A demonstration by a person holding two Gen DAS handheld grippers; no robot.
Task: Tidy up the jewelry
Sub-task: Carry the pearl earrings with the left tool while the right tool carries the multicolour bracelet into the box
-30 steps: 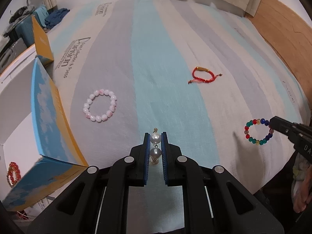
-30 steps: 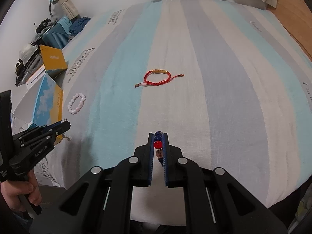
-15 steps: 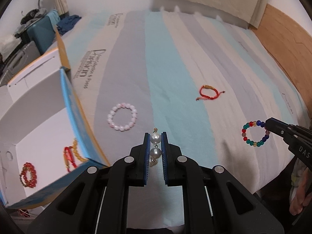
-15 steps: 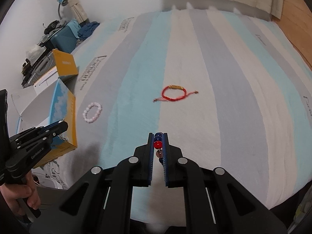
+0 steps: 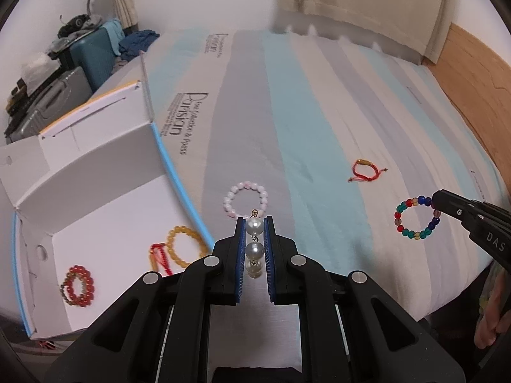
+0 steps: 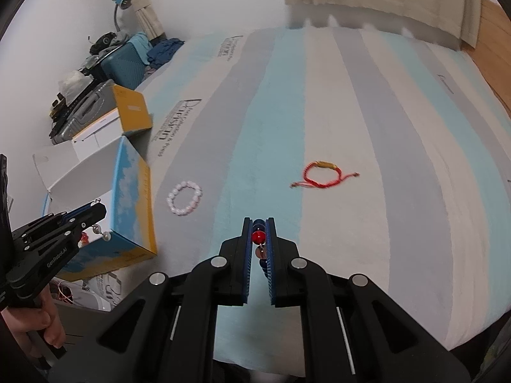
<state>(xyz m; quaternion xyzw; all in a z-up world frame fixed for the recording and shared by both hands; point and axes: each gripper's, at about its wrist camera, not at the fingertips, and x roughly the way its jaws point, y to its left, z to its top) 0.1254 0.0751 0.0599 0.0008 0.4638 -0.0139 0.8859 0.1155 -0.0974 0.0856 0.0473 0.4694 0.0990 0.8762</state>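
Observation:
My left gripper (image 5: 255, 226) is shut on a pearl strand (image 5: 254, 247) and holds it above the bed, right of the open white box (image 5: 95, 210). The box holds a red bead bracelet (image 5: 76, 285), a yellow bead bracelet (image 5: 186, 250) and a red cord piece (image 5: 159, 257). My right gripper (image 6: 258, 234) is shut on a multicoloured bead bracelet (image 5: 415, 218), which hangs from its tip in the left wrist view. A pink bead bracelet (image 5: 245, 198) and a red cord bracelet (image 5: 365, 170) lie on the striped bedcover.
The box's blue and yellow outer wall (image 6: 132, 198) stands at the bed's left edge. Suitcases and clutter (image 6: 105, 63) sit beyond it by the wall. A wooden floor (image 5: 472, 73) runs along the right. The striped bed (image 6: 351, 102) stretches ahead.
Both grippers have risen and pulled back. The left gripper has shifted left with the pearls, so the inside of the box and its bracelets have come into view.

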